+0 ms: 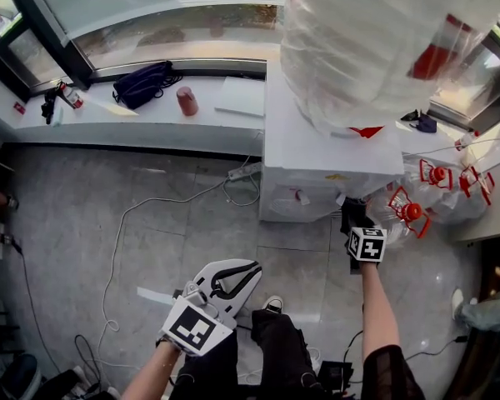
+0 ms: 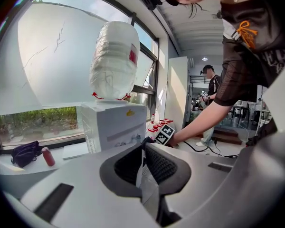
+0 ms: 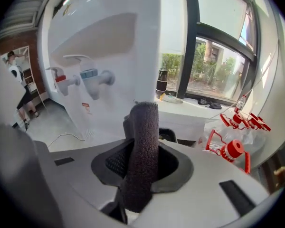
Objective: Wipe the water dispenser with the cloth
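- Water dispenser [image 1: 317, 161]: a white box standing on the floor against the counter [image 1: 150, 123] under the window. Its front, with a red tap [image 3: 61, 80] and a blue tap [image 3: 92, 75], is facing the person.
- Cloth [image 3: 143, 127]: a dark, nubby roll sticking up out of the right claw [image 3: 141, 148]. It is sitting just in front of the dispenser's front panel, near the taps, and no view is showing it touching yet.
- Right claw, head view [image 1: 356, 217]: clenching on the cloth at the dispenser's lower right front. The free end is leading, probably so it meets the panel first.
- Left claw [image 1: 248, 272]: hanging low by the person's legs, well apart from the dispenser. Its jaws are pressing together with nothing clearly between them, so it is likely just keeping out of the way.
- Large bottle [image 1: 375, 40]: sitting upside down on top of the dispenser, wrapped in clear film. The fill level is not showing.
- Spare bottles [image 1: 408, 211]: clear, with red caps and handles, lying on the floor just right of the dispenser. Contents are unclear.
- On the counter: a dark bag [image 1: 142, 83] and a red can [image 1: 187, 101], well apart from the work.
- Judgement: the wiping stroke is about to begin.
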Action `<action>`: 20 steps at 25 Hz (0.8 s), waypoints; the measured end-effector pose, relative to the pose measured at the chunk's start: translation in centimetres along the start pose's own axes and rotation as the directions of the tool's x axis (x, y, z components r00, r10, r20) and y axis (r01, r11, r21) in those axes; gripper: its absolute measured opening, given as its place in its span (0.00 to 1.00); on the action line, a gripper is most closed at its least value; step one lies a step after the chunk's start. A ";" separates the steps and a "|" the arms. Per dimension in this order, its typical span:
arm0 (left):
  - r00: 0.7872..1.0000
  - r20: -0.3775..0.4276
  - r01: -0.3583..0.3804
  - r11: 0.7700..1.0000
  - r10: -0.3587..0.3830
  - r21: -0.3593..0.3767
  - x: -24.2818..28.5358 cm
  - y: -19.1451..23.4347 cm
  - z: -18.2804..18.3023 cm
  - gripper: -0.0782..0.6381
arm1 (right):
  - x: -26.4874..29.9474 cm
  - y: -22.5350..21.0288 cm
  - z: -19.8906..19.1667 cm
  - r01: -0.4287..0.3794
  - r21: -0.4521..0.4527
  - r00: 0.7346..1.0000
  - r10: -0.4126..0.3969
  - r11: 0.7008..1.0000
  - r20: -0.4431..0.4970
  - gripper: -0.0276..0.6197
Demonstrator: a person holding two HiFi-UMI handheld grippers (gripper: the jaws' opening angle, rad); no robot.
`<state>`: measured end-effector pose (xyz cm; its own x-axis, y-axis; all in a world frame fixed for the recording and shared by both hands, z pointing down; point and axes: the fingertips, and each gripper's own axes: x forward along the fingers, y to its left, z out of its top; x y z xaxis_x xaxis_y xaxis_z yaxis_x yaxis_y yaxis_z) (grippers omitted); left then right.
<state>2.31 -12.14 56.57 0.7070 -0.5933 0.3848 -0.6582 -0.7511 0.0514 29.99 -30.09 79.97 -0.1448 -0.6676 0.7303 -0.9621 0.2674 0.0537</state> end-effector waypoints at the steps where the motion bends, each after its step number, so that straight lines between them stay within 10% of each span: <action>1: 1.000 -0.001 0.006 1.000 -0.006 0.001 0.1 -0.2 0.1 0.14 | -0.3 -0.7 -0.4 0.013 0.010 1.000 -0.013 1.000 -0.006 0.22; 8: 1.000 -0.005 0.029 1.000 -0.029 0.002 0.2 -0.6 0.3 0.14 | -1.2 0.7 -2.7 -0.014 0.011 1.000 0.014 1.000 -0.024 0.22; 20: 1.000 0.001 -0.010 1.000 0.010 -0.010 0.0 1.8 -1.4 0.14 | 3.4 20.0 -4.2 -0.331 -0.210 0.943 0.316 0.920 -0.100 0.22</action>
<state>0.75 -13.04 57.92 0.7008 -0.6012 0.3840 -0.6678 -0.7422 0.0569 11.22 -24.03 86.38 -0.4177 -0.4759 0.7740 -0.7888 0.6127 -0.0490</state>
